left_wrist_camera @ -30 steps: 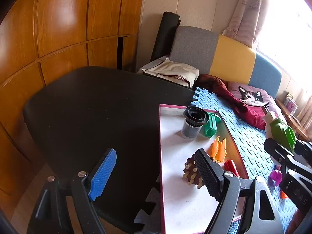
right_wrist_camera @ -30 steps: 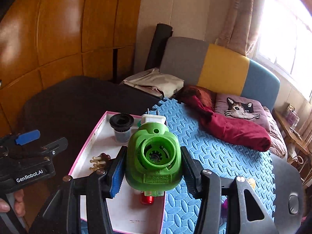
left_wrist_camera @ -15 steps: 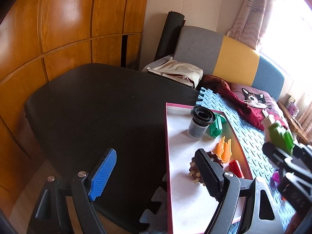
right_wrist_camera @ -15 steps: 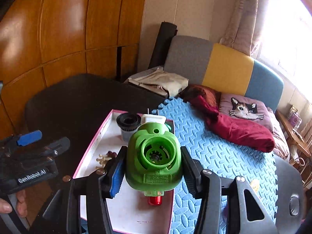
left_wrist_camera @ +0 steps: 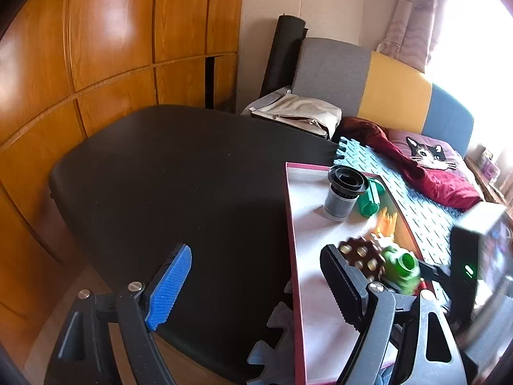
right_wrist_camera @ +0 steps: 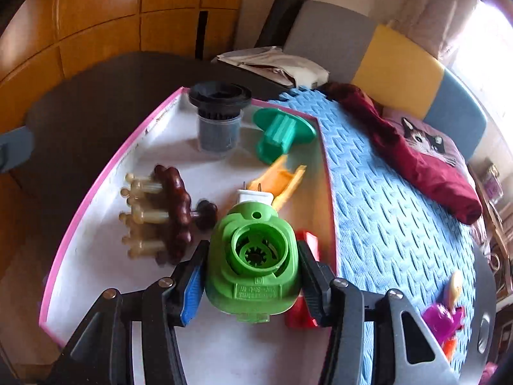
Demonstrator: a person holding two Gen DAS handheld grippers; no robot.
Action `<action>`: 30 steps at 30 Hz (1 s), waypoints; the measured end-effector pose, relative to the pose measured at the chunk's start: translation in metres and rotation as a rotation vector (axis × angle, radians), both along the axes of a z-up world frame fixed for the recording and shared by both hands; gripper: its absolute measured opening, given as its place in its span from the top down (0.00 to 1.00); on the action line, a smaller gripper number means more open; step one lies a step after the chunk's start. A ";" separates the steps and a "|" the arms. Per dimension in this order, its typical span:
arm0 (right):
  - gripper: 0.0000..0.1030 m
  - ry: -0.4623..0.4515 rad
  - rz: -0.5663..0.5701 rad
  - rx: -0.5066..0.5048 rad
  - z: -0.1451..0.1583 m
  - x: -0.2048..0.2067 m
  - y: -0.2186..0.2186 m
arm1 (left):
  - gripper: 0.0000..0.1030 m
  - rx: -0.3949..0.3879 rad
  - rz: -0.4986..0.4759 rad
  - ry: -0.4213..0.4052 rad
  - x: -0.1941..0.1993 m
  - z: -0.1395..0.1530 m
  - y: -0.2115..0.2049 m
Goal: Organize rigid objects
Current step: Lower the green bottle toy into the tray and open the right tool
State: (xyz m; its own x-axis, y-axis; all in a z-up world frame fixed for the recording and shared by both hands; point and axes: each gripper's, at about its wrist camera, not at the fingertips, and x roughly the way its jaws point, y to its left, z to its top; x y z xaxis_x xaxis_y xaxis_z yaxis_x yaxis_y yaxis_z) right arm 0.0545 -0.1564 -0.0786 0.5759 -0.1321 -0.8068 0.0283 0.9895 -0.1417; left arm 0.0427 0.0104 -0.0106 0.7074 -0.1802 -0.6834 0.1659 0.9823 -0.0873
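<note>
The green plastic piece (right_wrist_camera: 253,264) is sitting squarely between the right gripper (right_wrist_camera: 251,284)'s two fingers, which are pressing on its left and right flanks and holding it over the pink-rimmed tray (right_wrist_camera: 93,186). Its round socket is facing the camera, and a white block with metal prongs is sticking out at its far end. Whether it is touching the tray floor cannot be told. Just beyond it in the tray an orange piece (right_wrist_camera: 282,179) is lying, with a brown wooden massager (right_wrist_camera: 166,215) to its left and a red piece (right_wrist_camera: 304,292) partly hidden to its right. Farther back a black cylindrical cup (right_wrist_camera: 219,118) is standing upright beside a teal green piece (right_wrist_camera: 282,134) lying on its side. The tray is resting on a blue foam mat (right_wrist_camera: 394,211), where a purple toy (right_wrist_camera: 444,319) is lying near the right edge.

The left gripper (left_wrist_camera: 256,285) is hanging with its fingers spread wide and nothing between them, over the edge of a black cushioned seat (left_wrist_camera: 179,179) just left of the tray. From the left wrist view the green piece is showing blurred past the right finger (left_wrist_camera: 343,285), well apart from the blue pad (left_wrist_camera: 168,292).
</note>
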 end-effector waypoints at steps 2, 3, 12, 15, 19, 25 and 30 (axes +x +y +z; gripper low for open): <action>0.49 0.012 -0.003 -0.011 -0.008 0.005 0.001 | 0.19 0.005 -0.009 -0.007 -0.003 0.001 -0.002; 0.49 0.002 -0.004 0.001 -0.007 0.006 0.000 | 0.19 0.008 -0.016 -0.012 -0.004 0.002 -0.003; 0.49 -0.017 -0.010 0.081 -0.003 0.003 -0.009 | 0.19 0.026 -0.044 -0.035 -0.011 0.006 -0.009; 0.48 -0.040 -0.010 0.101 0.002 -0.001 -0.011 | 0.19 0.026 -0.045 -0.043 -0.013 0.008 -0.009; 0.48 -0.079 -0.015 0.113 0.014 -0.009 -0.012 | 0.19 0.029 -0.046 -0.058 -0.018 0.012 -0.010; 0.48 -0.132 -0.034 0.129 0.032 -0.020 -0.020 | 0.19 0.069 -0.045 -0.121 -0.026 0.021 -0.012; 0.47 -0.180 -0.065 0.143 0.046 -0.033 -0.036 | 0.19 0.093 -0.052 -0.154 -0.031 0.027 -0.015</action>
State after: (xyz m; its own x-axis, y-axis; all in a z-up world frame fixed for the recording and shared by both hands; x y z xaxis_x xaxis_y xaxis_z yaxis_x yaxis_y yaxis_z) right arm 0.0219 -0.1921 -0.0322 0.7061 -0.0658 -0.7050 0.1053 0.9944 0.0126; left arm 0.0119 -0.0050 0.0169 0.7966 -0.1603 -0.5829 0.2210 0.9747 0.0341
